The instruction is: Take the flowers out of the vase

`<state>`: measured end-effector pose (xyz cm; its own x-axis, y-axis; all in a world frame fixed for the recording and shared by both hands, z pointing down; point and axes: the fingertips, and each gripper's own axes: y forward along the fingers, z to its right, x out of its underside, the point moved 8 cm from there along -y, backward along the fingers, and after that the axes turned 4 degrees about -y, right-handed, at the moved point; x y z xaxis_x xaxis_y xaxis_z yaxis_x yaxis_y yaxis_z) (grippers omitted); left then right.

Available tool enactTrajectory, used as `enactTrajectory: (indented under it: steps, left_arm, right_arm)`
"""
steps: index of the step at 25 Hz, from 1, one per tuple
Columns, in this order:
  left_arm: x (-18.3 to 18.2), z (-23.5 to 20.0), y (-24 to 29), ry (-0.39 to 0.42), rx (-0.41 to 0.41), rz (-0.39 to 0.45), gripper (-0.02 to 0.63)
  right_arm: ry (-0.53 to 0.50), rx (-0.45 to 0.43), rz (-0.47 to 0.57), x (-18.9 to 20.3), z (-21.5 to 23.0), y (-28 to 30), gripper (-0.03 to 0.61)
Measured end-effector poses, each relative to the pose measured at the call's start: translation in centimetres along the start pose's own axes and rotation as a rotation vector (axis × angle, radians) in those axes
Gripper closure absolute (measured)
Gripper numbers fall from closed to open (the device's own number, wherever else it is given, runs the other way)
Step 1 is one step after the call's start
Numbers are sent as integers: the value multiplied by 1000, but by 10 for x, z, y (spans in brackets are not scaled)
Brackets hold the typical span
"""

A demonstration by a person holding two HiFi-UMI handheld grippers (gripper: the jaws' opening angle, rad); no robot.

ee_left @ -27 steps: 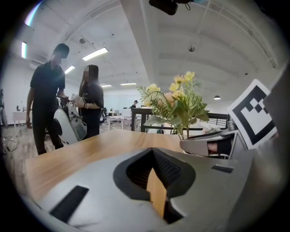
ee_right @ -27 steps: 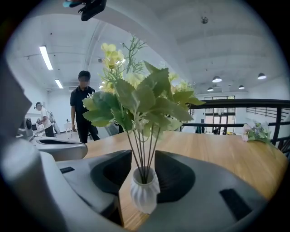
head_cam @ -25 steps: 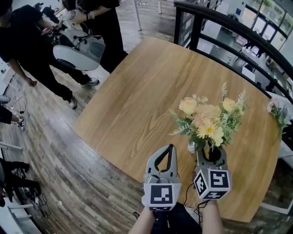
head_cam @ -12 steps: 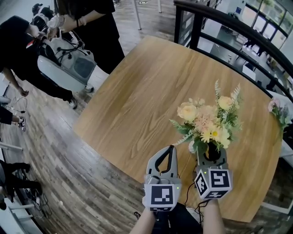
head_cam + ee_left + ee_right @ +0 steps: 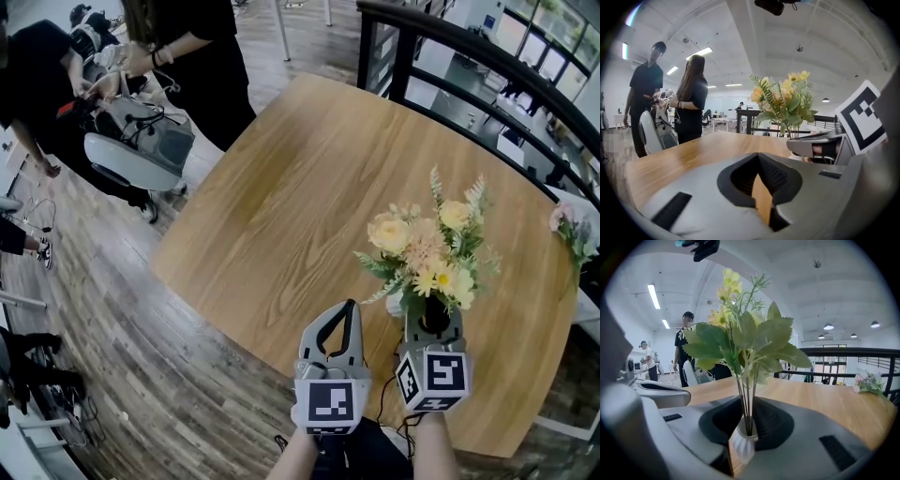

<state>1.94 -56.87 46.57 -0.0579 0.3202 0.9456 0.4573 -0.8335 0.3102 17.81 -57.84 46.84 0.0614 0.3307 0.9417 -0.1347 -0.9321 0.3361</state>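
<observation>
Closest to us, our left gripper was by the near edge of the tabletop. Its fingers were pressed together with nothing in them. Right beside it, our right gripper had the little white vase between its fingers. Those fingers had just been closing. They looked snug on both sides of the vase, so we think it was held. The vase stood on the tabletop near our edge. All the flowers were in it, sticking up and leaning a bit.

The flowers looked like pretend ones. We guessed they were light, with thin, bendy stems and soft petals that could get squashed. The best place to hold seemed to be the bunch of stems just above the mouth of the vase, where they sit close together. The vase looked small and easy to tip, so it needed holding down while we pulled straight up.

Farther off, two people stood past the tabletop, and a dark railing ran behind it.
</observation>
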Motion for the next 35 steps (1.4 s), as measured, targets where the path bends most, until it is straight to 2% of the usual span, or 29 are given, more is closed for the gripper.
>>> enactTrajectory:
  steps: [6,11,13,23,28,33,35]
  left_arm:
    - [-6,3,-9,-2,-2,1,578]
    - [4,1,-4,-36,-5,-32,578]
    - [4,1,-3,-24,-4,-18,578]
    - [-16,2,-5,-43,-8,2,578]
    - [-34,17,-8,1,-6,40,578]
    - [-47,21,-14,-14,-9,48,578]
    - [-47,18,-14,7,-6,71,578]
  right_arm:
    - [15,5,25,-9,-2,-9,495]
    - [20,9,51,0,-1,-3,497]
    - [21,11,65,-2,-1,-4,499]
    - [47,19,142,-33,4,-9,499]
    - [45,24,160,-56,19,-24,499]
    - [52,27,199,-73,22,-33,500]
    - [43,26,205,-78,19,-32,499]
